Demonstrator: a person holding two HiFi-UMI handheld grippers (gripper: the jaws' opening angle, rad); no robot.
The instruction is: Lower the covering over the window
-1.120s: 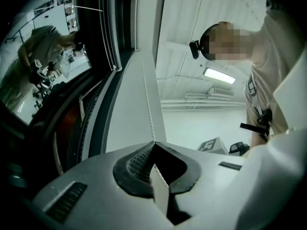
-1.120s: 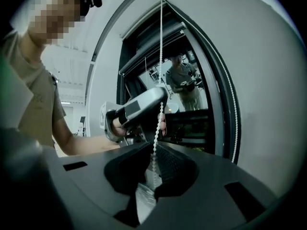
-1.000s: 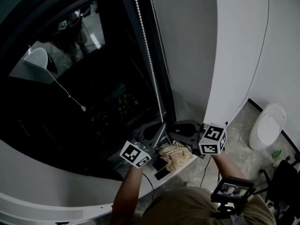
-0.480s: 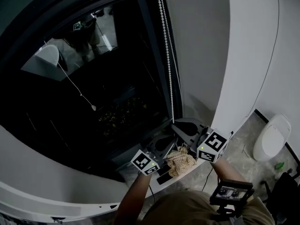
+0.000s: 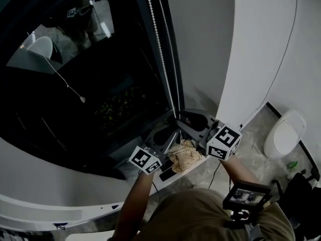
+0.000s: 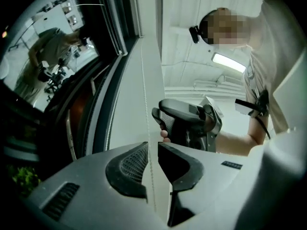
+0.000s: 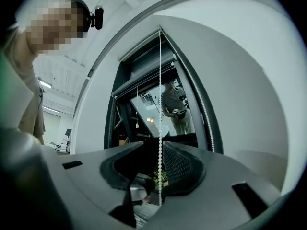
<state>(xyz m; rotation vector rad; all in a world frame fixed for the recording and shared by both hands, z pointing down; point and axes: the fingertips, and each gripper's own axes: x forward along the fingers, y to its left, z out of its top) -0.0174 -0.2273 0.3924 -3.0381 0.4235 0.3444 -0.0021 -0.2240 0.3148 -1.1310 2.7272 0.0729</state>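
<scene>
Left gripper (image 5: 167,134) sits low by the sill in the head view, with your right gripper (image 5: 186,118) just beside it. Both nose up at the bead chain (image 5: 161,49) that runs down the right edge of the window (image 5: 75,89). A crumpled cloth (image 5: 185,155) lies on the sill under them, near your wrists.

In the left gripper view, your jaws have just been easing apart. The gap is narrow, the chain (image 6: 145,104) runs through it, and the pads look slack on it.

In the right gripper view, those jaws have also just been spreading and stand clearly parted. The chain (image 7: 159,80) hangs between them, close to the right pad but not pinched. The covering (image 7: 142,79) looks bunched near the window head, so most of the lowering is left.

With neither claw biting, nothing is drawing the chain, so you'll likely need to re-grip before pulling. You have free room downward and toward you, but the frame hems you in on one side and the wall (image 5: 200,44) on the other
</scene>
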